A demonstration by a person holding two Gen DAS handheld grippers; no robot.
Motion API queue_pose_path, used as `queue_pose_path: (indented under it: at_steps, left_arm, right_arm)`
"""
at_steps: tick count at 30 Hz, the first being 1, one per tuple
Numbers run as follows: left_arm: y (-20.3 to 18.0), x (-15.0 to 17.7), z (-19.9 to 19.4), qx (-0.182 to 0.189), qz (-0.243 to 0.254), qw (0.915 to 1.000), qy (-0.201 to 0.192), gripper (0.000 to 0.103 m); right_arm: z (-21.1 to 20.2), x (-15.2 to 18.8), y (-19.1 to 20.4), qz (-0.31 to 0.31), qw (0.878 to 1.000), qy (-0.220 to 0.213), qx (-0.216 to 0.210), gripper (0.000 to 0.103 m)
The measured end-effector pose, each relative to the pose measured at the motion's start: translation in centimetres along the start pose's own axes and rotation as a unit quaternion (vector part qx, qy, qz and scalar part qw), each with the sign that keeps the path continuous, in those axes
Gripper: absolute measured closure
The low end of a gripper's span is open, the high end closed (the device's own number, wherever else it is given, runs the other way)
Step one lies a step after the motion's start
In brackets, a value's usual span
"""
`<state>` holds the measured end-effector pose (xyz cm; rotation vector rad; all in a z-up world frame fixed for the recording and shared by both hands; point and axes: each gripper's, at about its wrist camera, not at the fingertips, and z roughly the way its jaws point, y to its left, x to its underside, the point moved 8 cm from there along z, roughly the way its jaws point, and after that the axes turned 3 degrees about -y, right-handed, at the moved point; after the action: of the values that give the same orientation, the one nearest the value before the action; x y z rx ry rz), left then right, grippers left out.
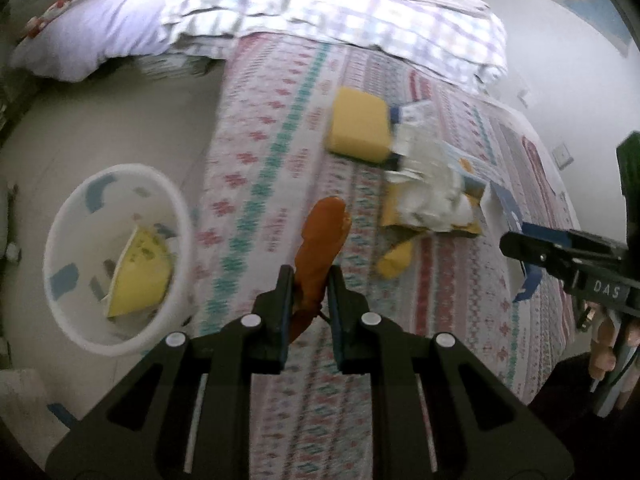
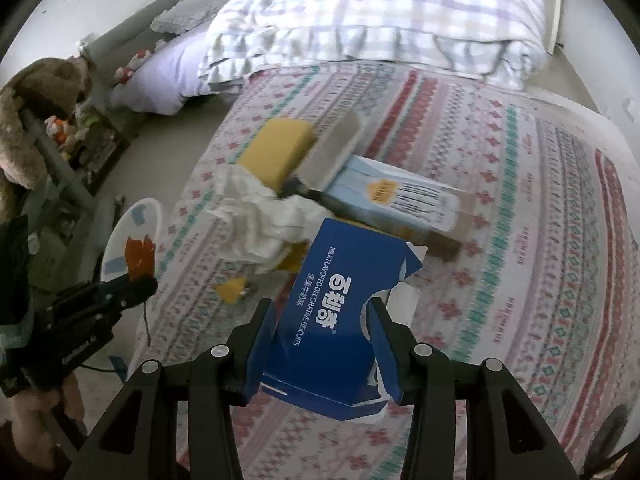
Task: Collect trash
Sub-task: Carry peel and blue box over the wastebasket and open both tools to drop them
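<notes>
My left gripper (image 1: 310, 276) is shut on an orange wrapper (image 1: 322, 236) and holds it above the patterned bedspread (image 1: 264, 168), right of a white trash bin (image 1: 120, 256) that holds a yellow wrapper (image 1: 138, 268). My right gripper (image 2: 322, 312) is shut on a blue biscuit box (image 2: 340, 300) above the bed. It also shows in the left wrist view (image 1: 520, 236). The left gripper with the orange wrapper (image 2: 140, 258) shows at the left of the right wrist view, in front of the bin (image 2: 128, 232).
On the bed lie a yellow sponge (image 1: 360, 124), crumpled white tissue (image 1: 432, 188), a small yellow scrap (image 1: 394, 260), a light blue carton (image 2: 396, 196) and a folded checked quilt (image 1: 340, 12). A pillow (image 1: 88, 36) lies at the head. A floor strip runs left of the bed.
</notes>
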<state>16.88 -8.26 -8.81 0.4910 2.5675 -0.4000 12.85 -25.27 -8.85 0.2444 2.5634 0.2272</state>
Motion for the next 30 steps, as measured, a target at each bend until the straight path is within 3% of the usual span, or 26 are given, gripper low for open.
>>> queue_pose_path:
  at_steps: [13,24,26,27,28,30]
  left_arm:
    - [7.2,1.5,-1.7,-0.036,-0.067,0.9970,-0.010,0.085]
    - [13.4,1.6,-3.0,-0.061,-0.162,0.9840,-0.043,0.084]
    - [14.0,1.6,-3.1,-0.064,-0.173,0.9818,-0.045,0.062]
    - [14.5,1.7,-3.3,-0.070,-0.184,0.9794,-0.044,0.033]
    - [15.0,1.8,-3.6,-0.082,-0.194,0.9762,-0.051,0.019]
    - [15.8,2.0,-4.2,-0.105,-0.206,0.9712,-0.055,0.018]
  right_arm:
    - [2.9,-0.2,6.4,-0.040,0.999,0.016,-0.024,0.055]
    - [4.0,-2.3,12.8,-0.057,0.996,-0.005,-0.067,0.055]
    - [4.6,-2.6,14.2,-0.055,0.995,-0.001,-0.080,0.055]
    - [4.8,-2.8,14.8,-0.054,0.995,0.000,-0.086,0.055]
    - [5.0,-3.0,15.3,-0.054,0.994,0.000,-0.091,0.055]
    - [5.3,-3.3,16.5,-0.057,0.994,-0.002,-0.095,0.055]
